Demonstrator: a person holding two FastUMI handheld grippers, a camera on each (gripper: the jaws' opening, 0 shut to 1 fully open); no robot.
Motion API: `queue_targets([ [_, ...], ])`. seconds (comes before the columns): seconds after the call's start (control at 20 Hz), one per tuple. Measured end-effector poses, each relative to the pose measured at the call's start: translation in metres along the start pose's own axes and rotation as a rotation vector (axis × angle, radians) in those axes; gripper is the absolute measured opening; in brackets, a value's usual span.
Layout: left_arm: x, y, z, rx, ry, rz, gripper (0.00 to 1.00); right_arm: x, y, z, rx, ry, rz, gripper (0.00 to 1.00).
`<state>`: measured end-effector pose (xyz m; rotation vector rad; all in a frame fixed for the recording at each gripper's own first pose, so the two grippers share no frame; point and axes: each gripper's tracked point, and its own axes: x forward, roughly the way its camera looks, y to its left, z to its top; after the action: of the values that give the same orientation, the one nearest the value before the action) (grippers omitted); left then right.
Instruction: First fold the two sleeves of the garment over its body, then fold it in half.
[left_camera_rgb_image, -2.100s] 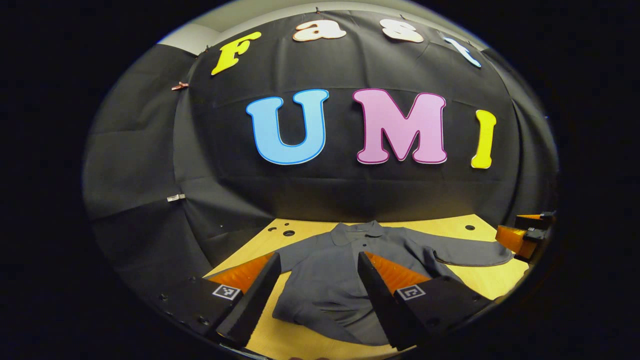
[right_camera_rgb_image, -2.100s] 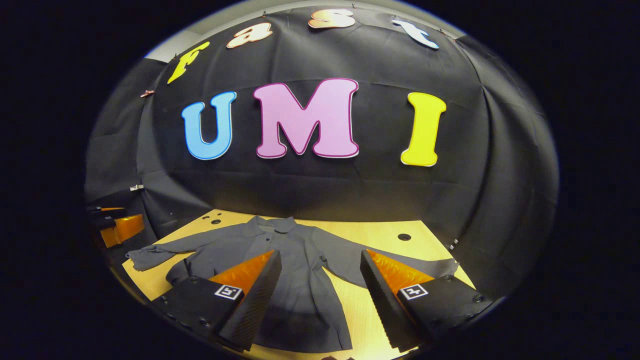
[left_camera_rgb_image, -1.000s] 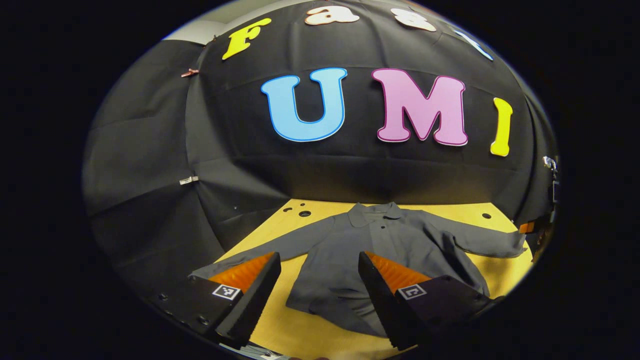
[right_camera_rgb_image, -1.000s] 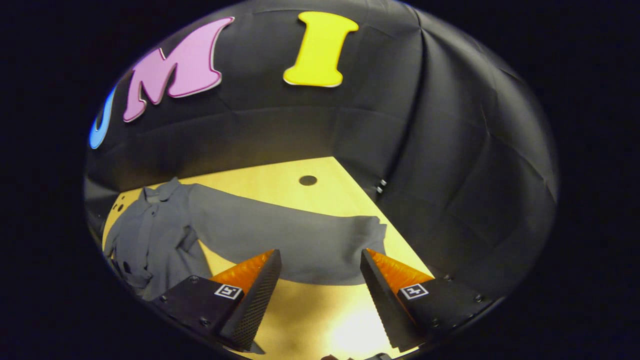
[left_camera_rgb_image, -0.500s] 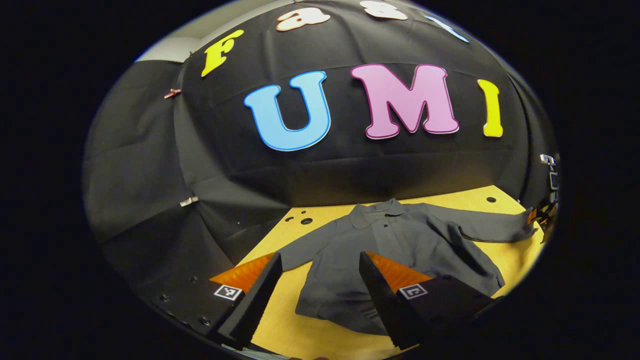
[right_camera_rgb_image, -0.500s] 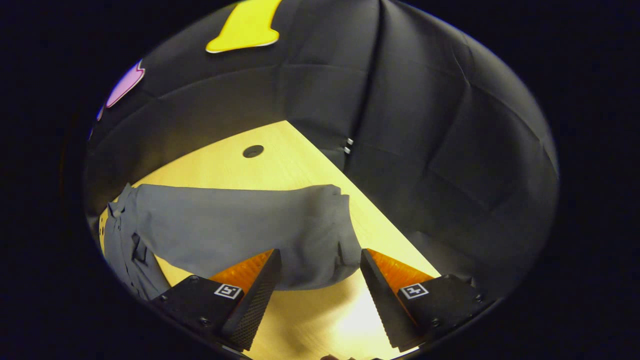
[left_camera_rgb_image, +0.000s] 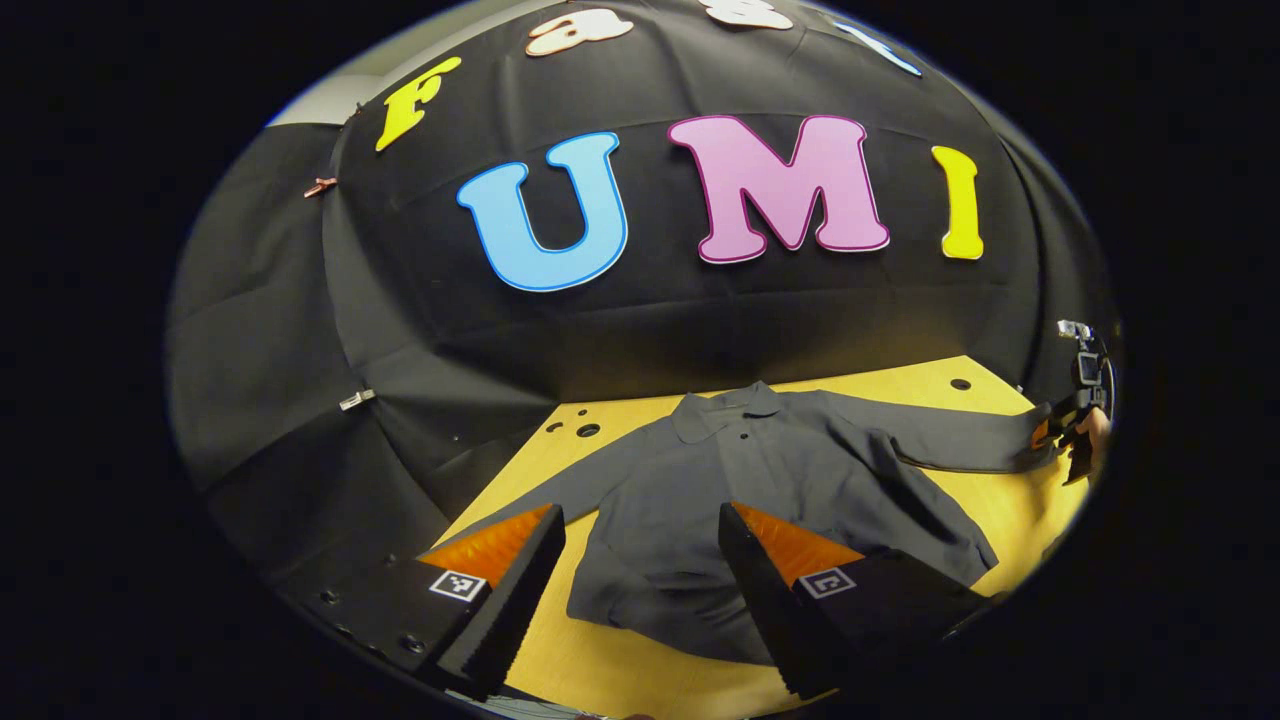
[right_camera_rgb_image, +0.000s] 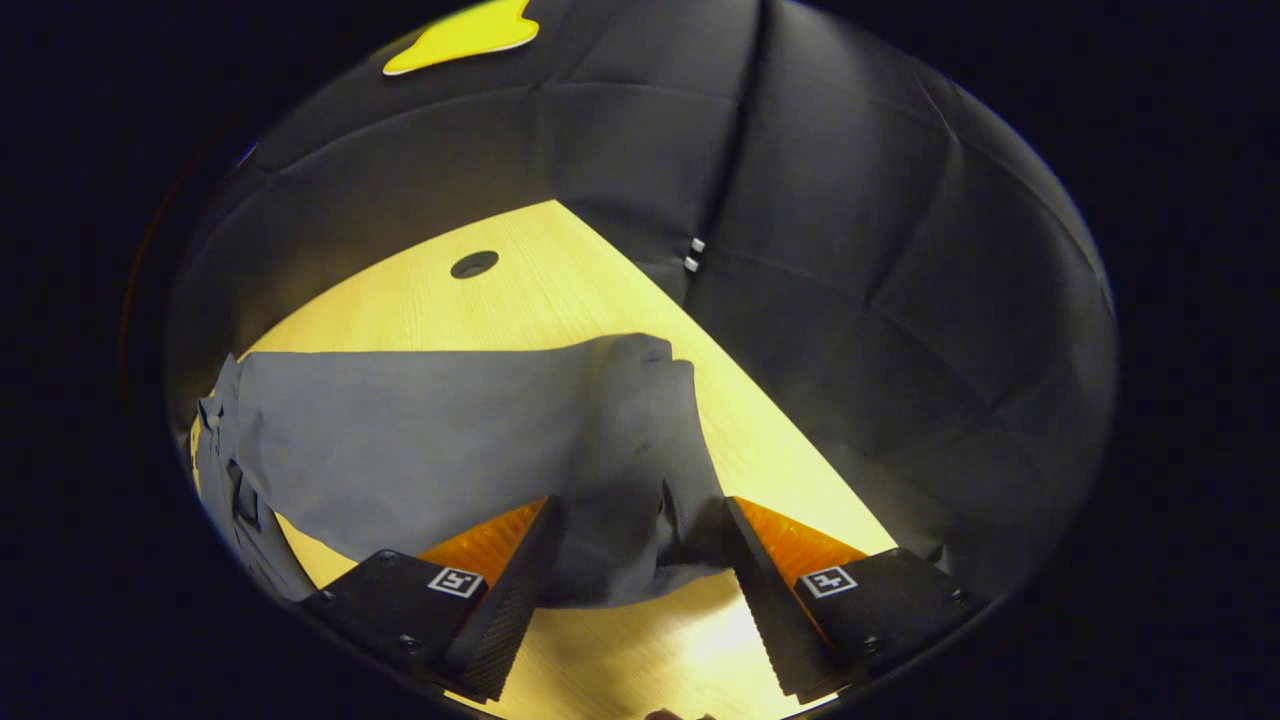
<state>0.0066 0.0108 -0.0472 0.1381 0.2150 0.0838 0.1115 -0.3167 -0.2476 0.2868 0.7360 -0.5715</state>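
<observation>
Table (right_camera_rgb_image: 560, 290): hand-held gripper (right_camera_rgb_image: 637, 560) straddles sleeve (right_camera_rgb_image: 450, 440).

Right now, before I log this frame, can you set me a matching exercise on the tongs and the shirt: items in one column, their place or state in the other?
Items:
1. left tongs
2. right tongs
3. collar
4. round hole

Place or state:
a. shirt end nearest the booth wall
b. open, astride the sleeve cuff
c. in bare table wood beyond the sleeve
d. open, facing the shirt's body

Pairs: 1-d, 2-b, 3-a, 4-c
</observation>
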Motion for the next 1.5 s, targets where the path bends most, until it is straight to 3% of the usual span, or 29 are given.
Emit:
queue_targets([
  [0.2,0.002,0.000,0.005,0.017,-0.015,0.000,0.98,-0.001,0.004,0.002,0.011,-0.017,0.015,0.98],
  [0.3,0.003,0.000,0.002,0.002,-0.006,-0.004,0.98,-0.002,0.014,0.002,-0.016,-0.037,0.039,0.75],
  [0.5,-0.002,0.005,-0.002,-0.026,0.003,0.001,0.97,-0.003,0.028,0.005,-0.074,-0.056,0.055,0.18],
  [0.55,-0.003,0.008,-0.003,-0.027,0.002,0.006,0.98,0.001,0.030,0.005,-0.080,-0.062,0.072,0.08],
  [0.75,-0.008,0.026,-0.012,-0.023,0.028,0.023,0.98,-0.004,0.044,0.004,-0.066,-0.056,0.104,0.06],
  [0.95,-0.009,0.051,-0.013,-0.038,0.025,0.038,0.98,-0.028,0.064,0.031,-0.086,-0.141,0.144,0.06],
  [1.15,-0.009,0.085,-0.006,-0.069,0.015,0.057,0.98,-0.076,0.101,0.052,-0.111,-0.201,0.185,0.05],
  [1.5,0.009,0.132,-0.011,-0.098,0.002,0.024,0.98,-0.134,0.188,0.077,-0.162,-0.282,0.245,0.05],
])
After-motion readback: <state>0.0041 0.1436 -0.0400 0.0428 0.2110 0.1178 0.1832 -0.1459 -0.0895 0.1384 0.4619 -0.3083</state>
